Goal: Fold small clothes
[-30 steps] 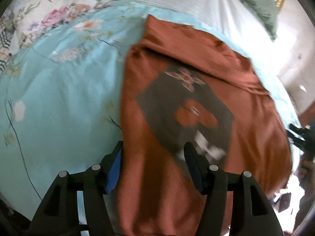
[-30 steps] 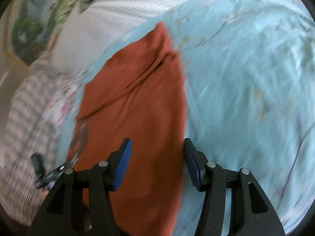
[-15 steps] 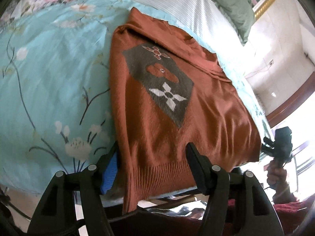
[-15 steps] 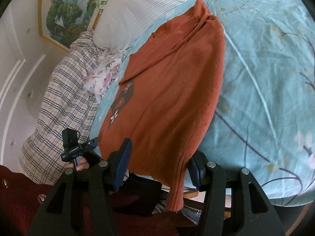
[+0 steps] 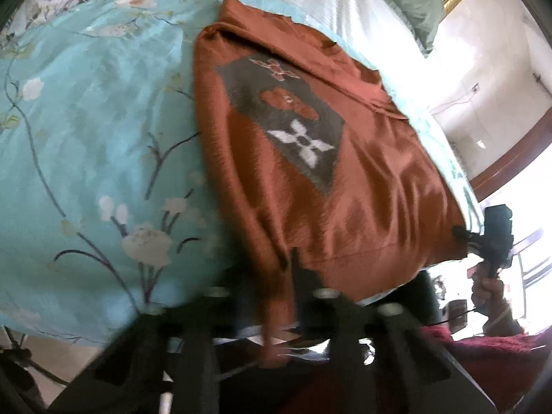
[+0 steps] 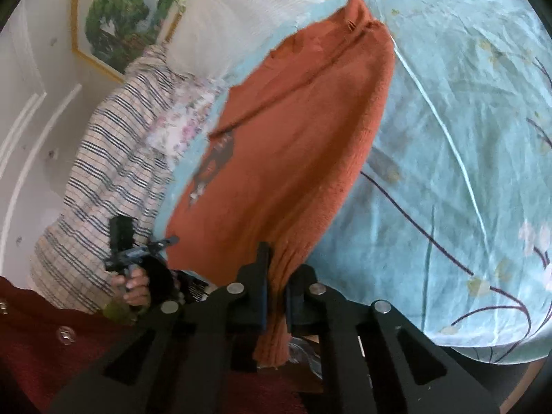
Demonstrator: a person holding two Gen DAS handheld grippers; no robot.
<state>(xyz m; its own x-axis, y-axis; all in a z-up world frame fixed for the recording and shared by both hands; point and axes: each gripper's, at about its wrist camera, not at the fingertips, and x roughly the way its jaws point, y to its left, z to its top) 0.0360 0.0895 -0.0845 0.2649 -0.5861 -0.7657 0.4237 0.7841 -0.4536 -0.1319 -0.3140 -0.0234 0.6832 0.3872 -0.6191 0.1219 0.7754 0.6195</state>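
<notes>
Sweater [image 5: 345,186]: rust knit, centre of both views, spread on the bed [image 5: 86,138], hem hanging off the near edge.
Left gripper [image 5: 276,296]: blurred — seems clamped on a hem corner.
Right gripper [image 6: 276,286]: jaws pinching the other hem corner.
Handling: soft, floppy, light — likely stretches; grip the ribbed hem.

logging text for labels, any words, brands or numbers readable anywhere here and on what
No readable text in either view.
Rust-orange sweater: its dark diamond patch carries only motifs, a white four-petal flower and orange shapes, no letters.
Tag at the sweater's collar: too small and blurred to read.
Teal floral bedspread: flowers and branches only.
Framed painting: landscape, no caption visible.
</notes>
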